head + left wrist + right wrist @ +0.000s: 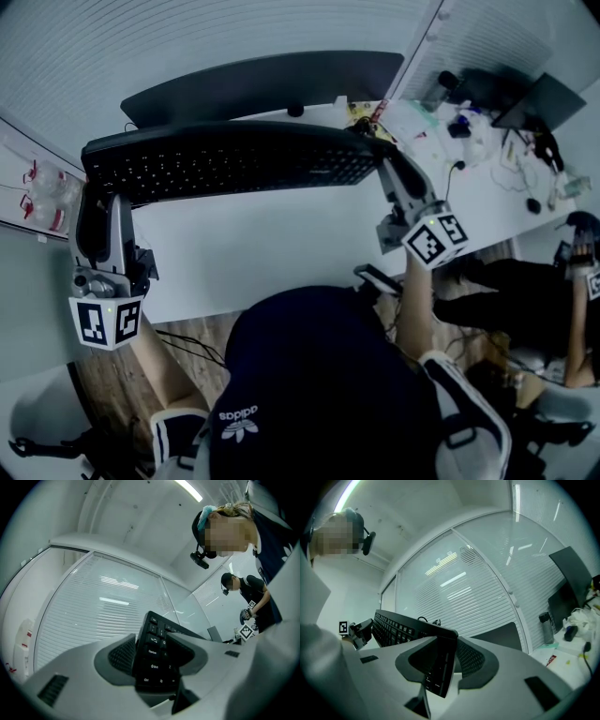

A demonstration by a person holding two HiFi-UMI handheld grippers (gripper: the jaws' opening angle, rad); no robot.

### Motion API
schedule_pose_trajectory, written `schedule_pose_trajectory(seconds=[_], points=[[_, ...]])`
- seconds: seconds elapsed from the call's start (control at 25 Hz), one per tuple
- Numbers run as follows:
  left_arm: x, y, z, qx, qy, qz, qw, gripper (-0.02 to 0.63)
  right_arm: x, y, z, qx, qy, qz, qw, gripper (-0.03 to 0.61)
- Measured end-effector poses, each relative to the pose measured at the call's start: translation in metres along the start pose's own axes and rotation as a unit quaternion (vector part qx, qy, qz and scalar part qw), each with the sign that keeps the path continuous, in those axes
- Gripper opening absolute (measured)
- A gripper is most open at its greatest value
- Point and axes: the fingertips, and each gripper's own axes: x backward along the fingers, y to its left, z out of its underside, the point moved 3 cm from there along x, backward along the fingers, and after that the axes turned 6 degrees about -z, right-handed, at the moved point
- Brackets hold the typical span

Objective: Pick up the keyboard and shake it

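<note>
A black keyboard hangs in the air above the white desk, held level by its two ends. My left gripper is shut on its left end, where the keyboard stands between the two dark pads. My right gripper is shut on the right end, with the keyboard's edge clamped between its pads. In the right gripper view the rest of the keyboard runs off to the left toward the other gripper.
A dark curved monitor stands behind the keyboard. Clutter and a laptop cover the desk's right part. A second person sits at the right with grippers. Blinds and glass walls surround the desk.
</note>
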Motion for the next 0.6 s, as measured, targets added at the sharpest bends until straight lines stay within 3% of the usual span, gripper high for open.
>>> schedule_pose_trajectory(seconds=[0.4, 0.6], points=[[0.0010, 0.0003, 0.0018, 0.004, 0.005, -0.003, 1.0000, 0.202, 0.0013, -0.0013, 0.0017, -0.013, 0.000, 0.004, 1.000, 0.124], [0.0010, -0.0003, 0.0002, 0.003, 0.003, -0.004, 1.0000, 0.202, -0.0030, 0.0019, -0.0010, 0.009, 0.011, -0.005, 1.000, 0.124]])
